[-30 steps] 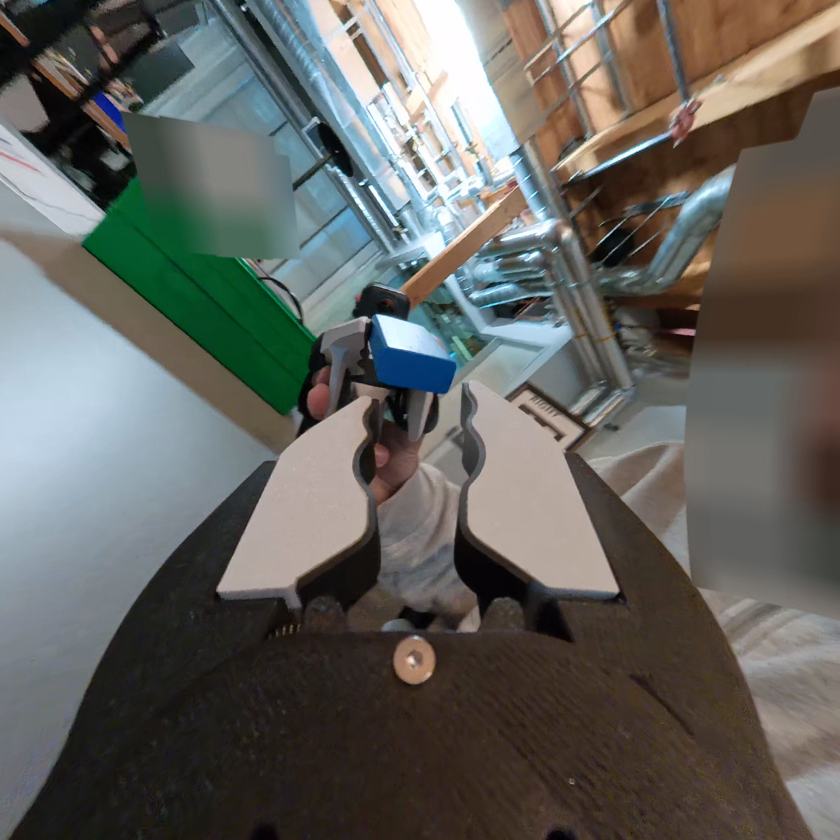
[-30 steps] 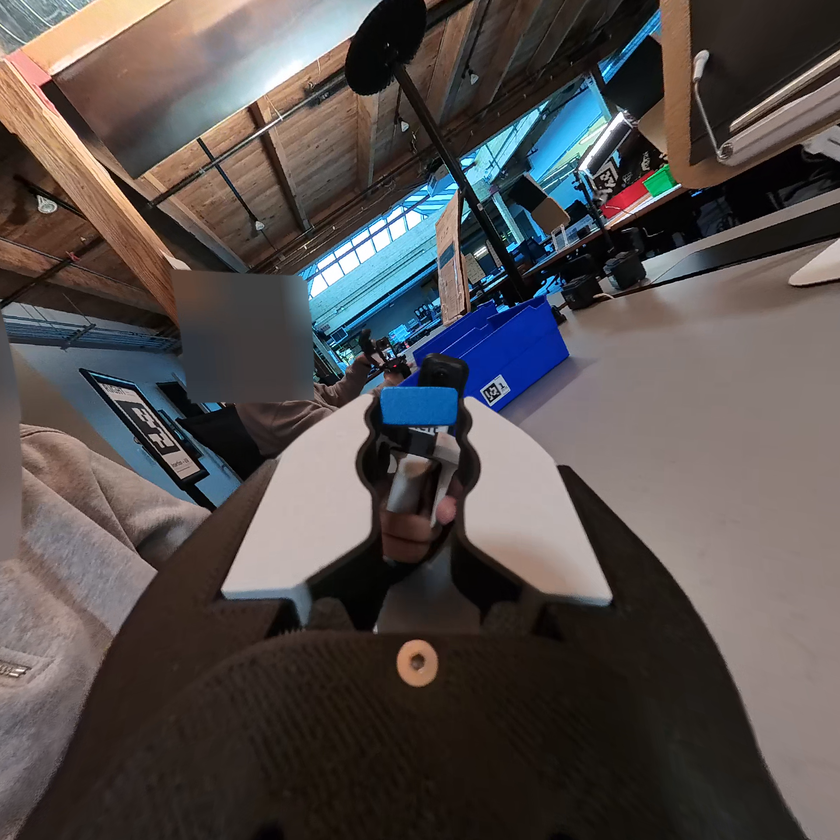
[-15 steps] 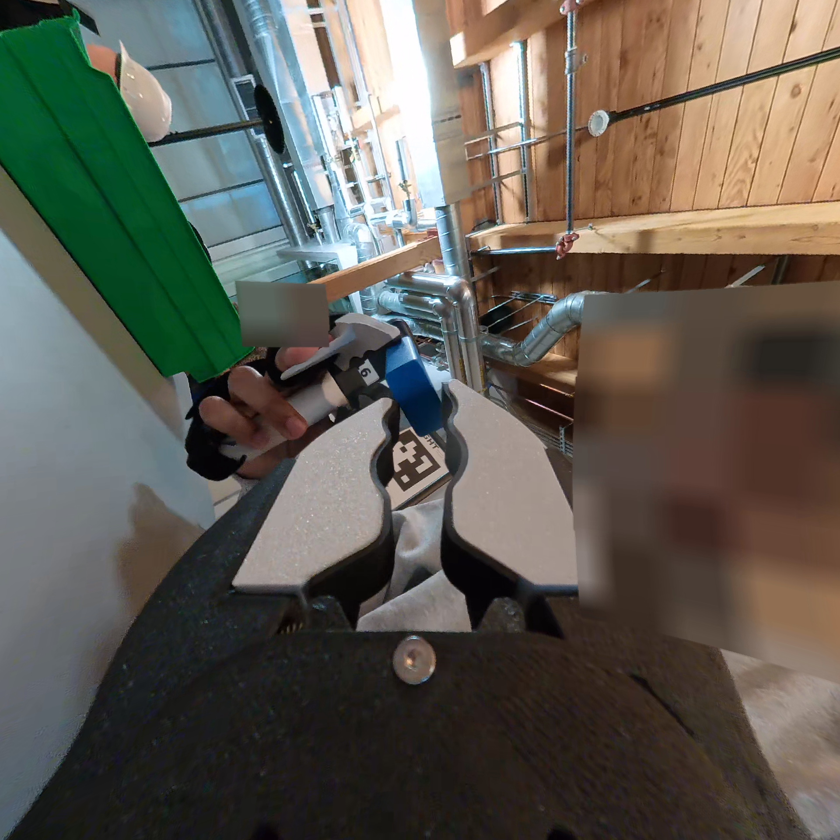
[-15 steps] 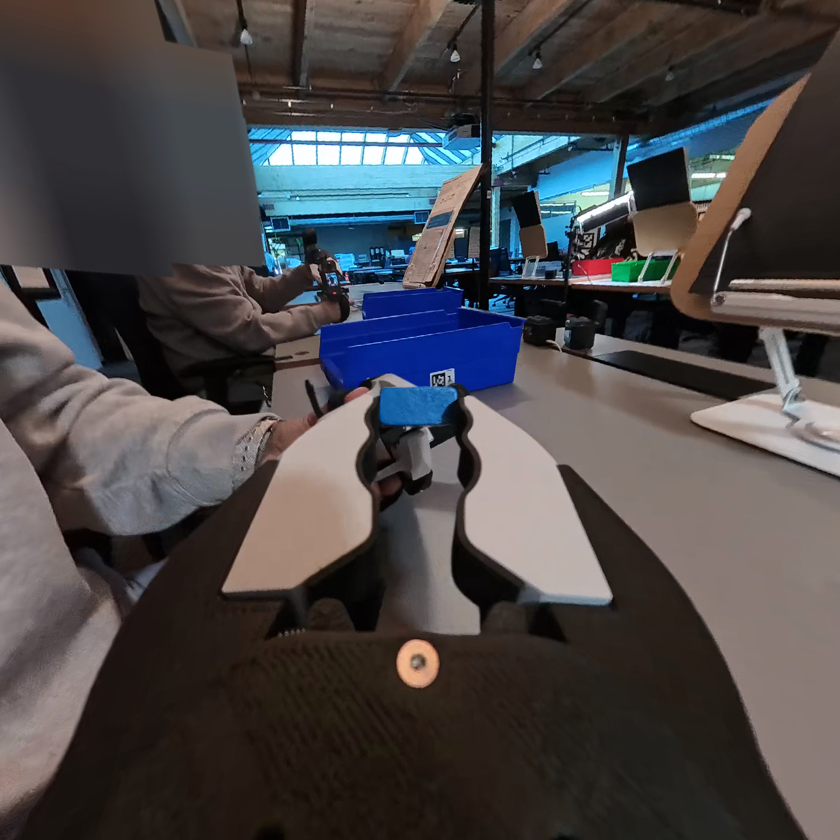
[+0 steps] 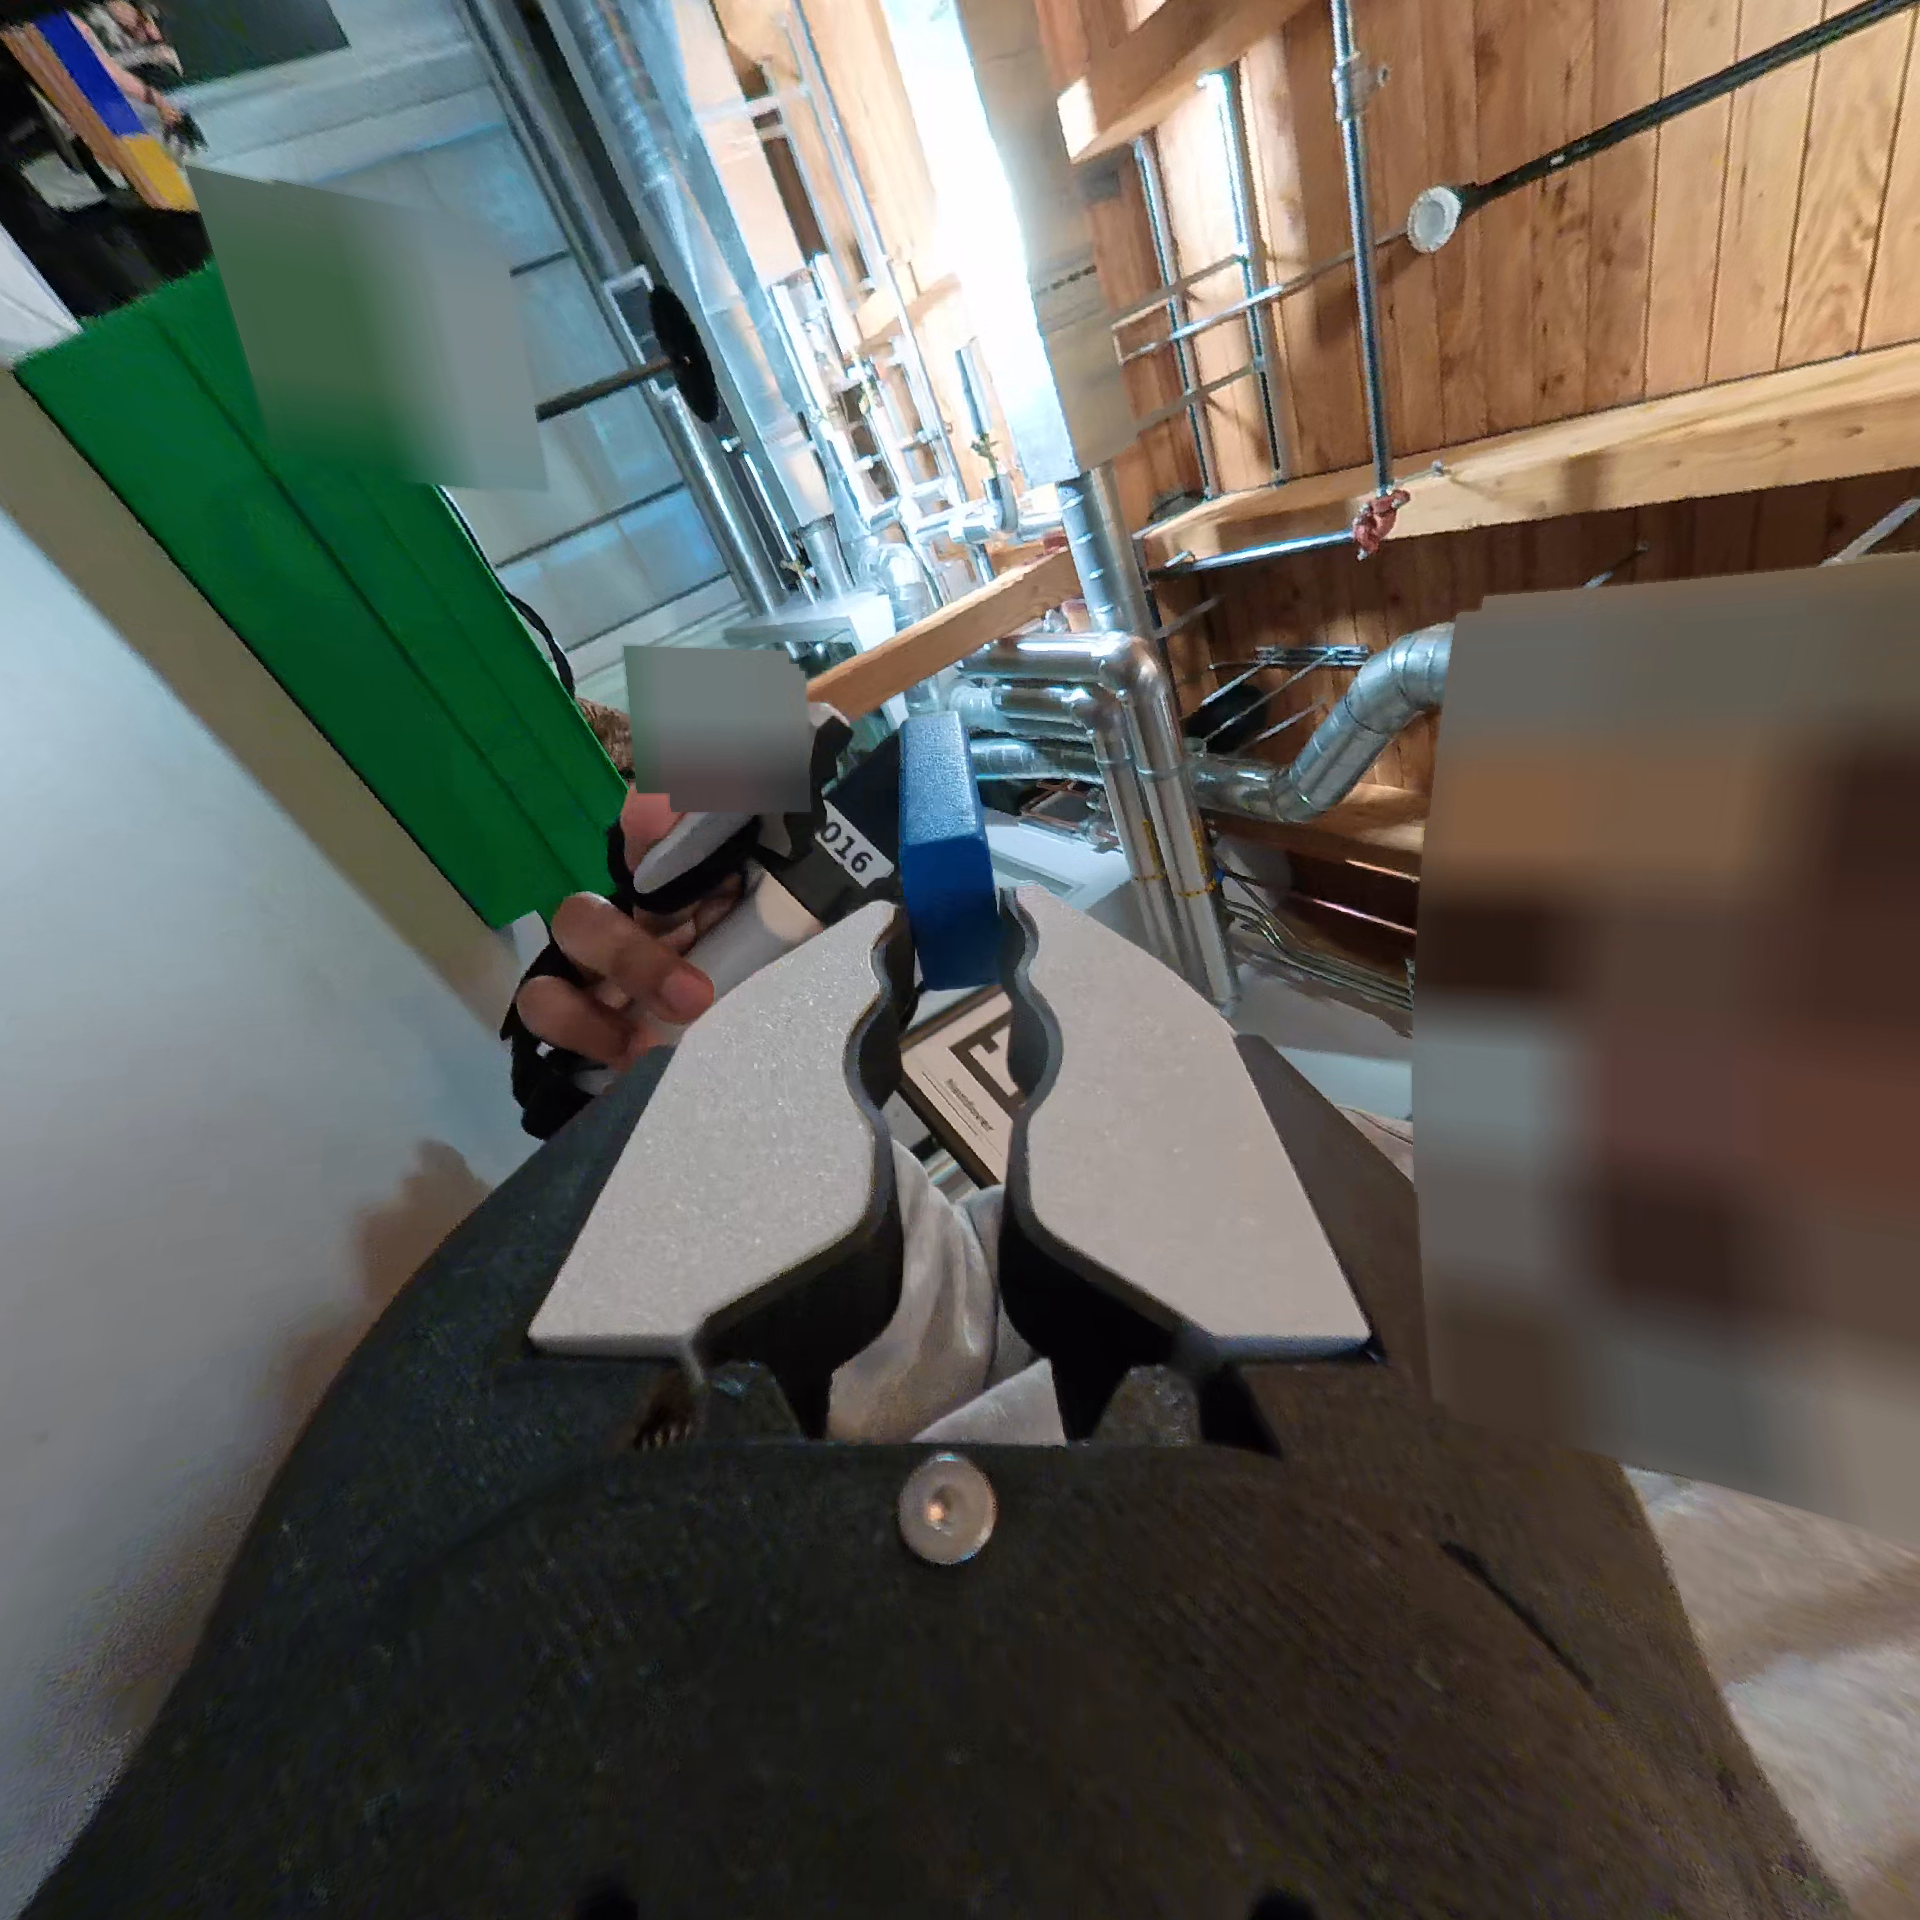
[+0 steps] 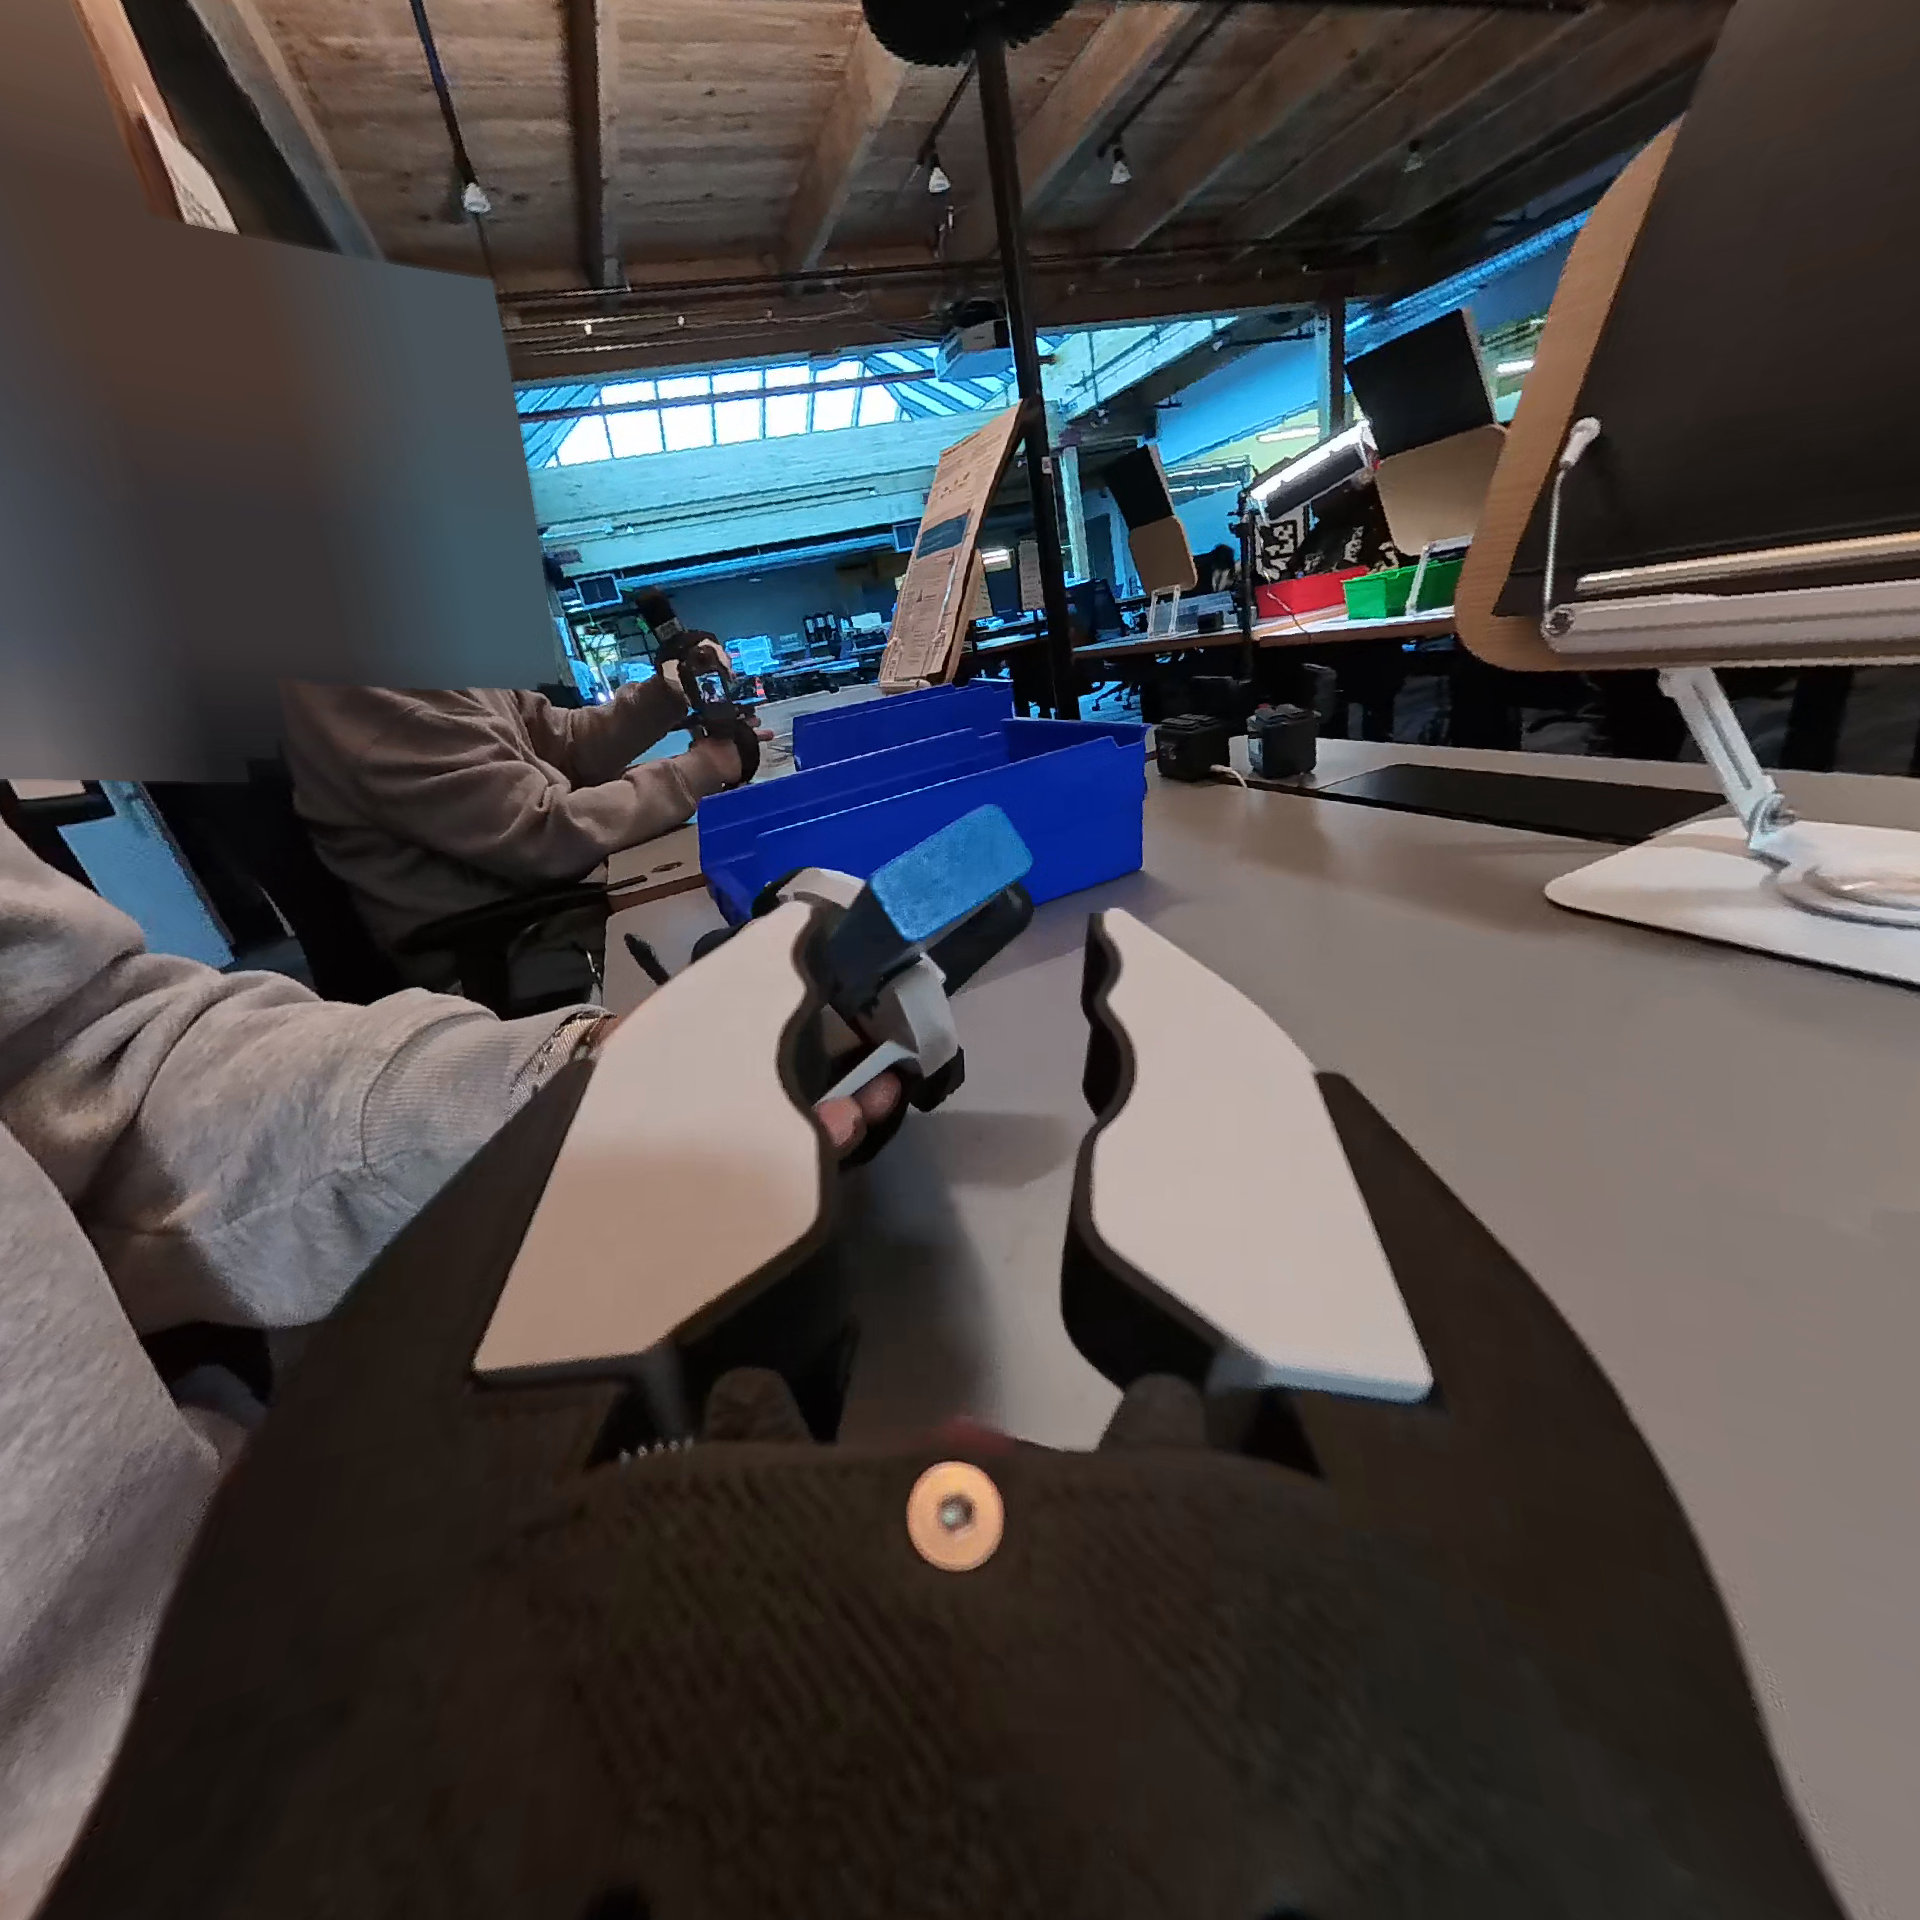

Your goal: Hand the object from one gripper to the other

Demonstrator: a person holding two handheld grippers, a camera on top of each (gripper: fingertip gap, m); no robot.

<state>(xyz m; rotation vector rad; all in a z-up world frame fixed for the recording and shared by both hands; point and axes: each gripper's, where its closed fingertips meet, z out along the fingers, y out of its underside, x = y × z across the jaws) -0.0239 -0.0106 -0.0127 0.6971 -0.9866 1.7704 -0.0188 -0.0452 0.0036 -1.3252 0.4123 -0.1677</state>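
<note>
The object is a small blue block [image 5: 940,831]. My left gripper [image 5: 951,925] is shut on its lower end, and the block stands upright out of the fingertips. In the right wrist view the block [image 6: 951,868] sits just beyond my right gripper [image 6: 951,925], which is open wide and empty. The block is held there by the left gripper's white and black fingers [image 6: 920,1013]. The right gripper's white fingers [image 5: 774,920] and the hand holding it [image 5: 613,977] show just left of the block, apart from it.
A grey table [image 6: 1455,1143] lies below the grippers. Blue bins [image 6: 935,821] stand behind the block, and a white monitor stand [image 6: 1745,883] is at the right. A green bin [image 5: 312,644] is at the left. Another person [image 6: 468,790] sits at the back left.
My right gripper was shut on the blue block and has now opened and let it go. My left gripper has closed on the block and holds it.
</note>
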